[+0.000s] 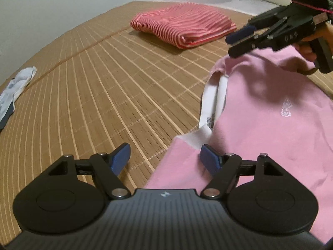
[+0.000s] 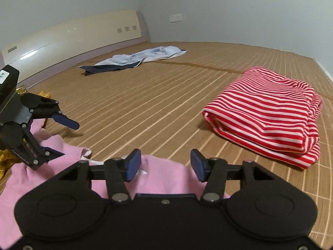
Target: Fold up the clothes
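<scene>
A pink shirt (image 1: 268, 112) with a white collar lies spread on the bamboo mat, collar toward the mat's middle; it also shows in the right wrist view (image 2: 68, 166). My left gripper (image 1: 165, 159) is open, empty, just above the shirt's near shoulder edge. My right gripper (image 2: 164, 164) is open and empty over the shirt's far shoulder edge. Each gripper shows in the other's view: the right one (image 1: 239, 41) and the left one (image 2: 66, 137), both open above the shirt.
A folded red-and-white striped garment (image 2: 268, 112) lies on the bamboo mat (image 2: 145, 104), also in the left wrist view (image 1: 185, 26). A crumpled light-blue and navy garment (image 2: 137, 58) lies near the cream headboard (image 2: 68, 35). Yellow fabric (image 2: 5, 162) sits at the far left.
</scene>
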A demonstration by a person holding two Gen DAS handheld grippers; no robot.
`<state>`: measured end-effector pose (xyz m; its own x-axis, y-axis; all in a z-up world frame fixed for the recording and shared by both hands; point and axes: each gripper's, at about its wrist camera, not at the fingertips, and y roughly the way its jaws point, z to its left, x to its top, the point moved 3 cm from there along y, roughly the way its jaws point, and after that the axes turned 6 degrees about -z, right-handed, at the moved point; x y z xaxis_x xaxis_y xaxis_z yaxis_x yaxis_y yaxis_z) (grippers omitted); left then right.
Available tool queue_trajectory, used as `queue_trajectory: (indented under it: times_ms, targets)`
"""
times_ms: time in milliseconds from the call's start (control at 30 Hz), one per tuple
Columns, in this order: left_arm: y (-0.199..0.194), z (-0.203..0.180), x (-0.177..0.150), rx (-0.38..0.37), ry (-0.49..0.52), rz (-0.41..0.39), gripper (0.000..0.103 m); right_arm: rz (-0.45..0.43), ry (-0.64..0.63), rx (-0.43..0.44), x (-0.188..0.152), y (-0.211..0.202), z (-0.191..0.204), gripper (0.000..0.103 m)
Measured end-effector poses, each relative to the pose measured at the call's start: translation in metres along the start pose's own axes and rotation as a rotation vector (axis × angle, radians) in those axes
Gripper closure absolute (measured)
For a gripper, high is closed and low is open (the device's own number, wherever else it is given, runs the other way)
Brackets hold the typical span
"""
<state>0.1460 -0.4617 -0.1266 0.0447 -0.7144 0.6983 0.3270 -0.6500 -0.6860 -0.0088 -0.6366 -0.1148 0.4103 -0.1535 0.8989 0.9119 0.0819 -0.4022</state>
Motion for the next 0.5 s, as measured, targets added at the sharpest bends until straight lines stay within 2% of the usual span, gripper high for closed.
queue_trajectory:
  times_ms: [100, 133, 167, 200, 233, 367, 400, 433, 467, 500]
  targets:
    - [0.002, -0.004, 0.0, -0.019, -0.041, 0.006, 0.046, -0.007, -0.021, 0.041, -0.003, 0.002, 0.007, 0.048]
    - [0.003, -0.005, 0.0, -0.018, -0.04, 0.007, 0.061, -0.007, -0.034, 0.046, -0.004, 0.004, 0.01, 0.048]
    - [0.004, -0.007, 0.0, -0.013, -0.031, 0.009, 0.071, -0.009, -0.04, 0.048, -0.005, 0.006, 0.011, 0.048]
    - [0.005, -0.009, 0.0, -0.007, -0.023, 0.011, 0.077, -0.011, -0.042, 0.051, -0.006, 0.008, 0.011, 0.048]
    - [0.006, -0.01, 0.001, -0.002, -0.015, 0.013, 0.091, -0.014, -0.045, 0.054, -0.007, 0.011, 0.011, 0.047]
    - [0.008, -0.001, 0.003, -0.006, -0.089, 0.017, 0.095, 0.045, -0.06, 0.045, -0.016, 0.031, 0.012, 0.05]
    - [0.008, 0.006, 0.002, -0.001, -0.115, 0.014, 0.095, 0.049, -0.068, 0.021, -0.017, 0.034, 0.012, 0.055]
    - [0.007, 0.012, 0.0, 0.007, -0.137, 0.011, 0.096, 0.049, -0.075, -0.009, -0.019, 0.035, 0.012, 0.086]
    - [0.008, 0.019, -0.001, 0.025, -0.155, 0.007, 0.096, 0.027, -0.063, -0.028, -0.018, 0.033, 0.01, 0.099]
    - [0.008, 0.026, -0.002, 0.045, -0.172, 0.003, 0.096, -0.001, -0.043, -0.044, -0.017, 0.03, 0.008, 0.099]
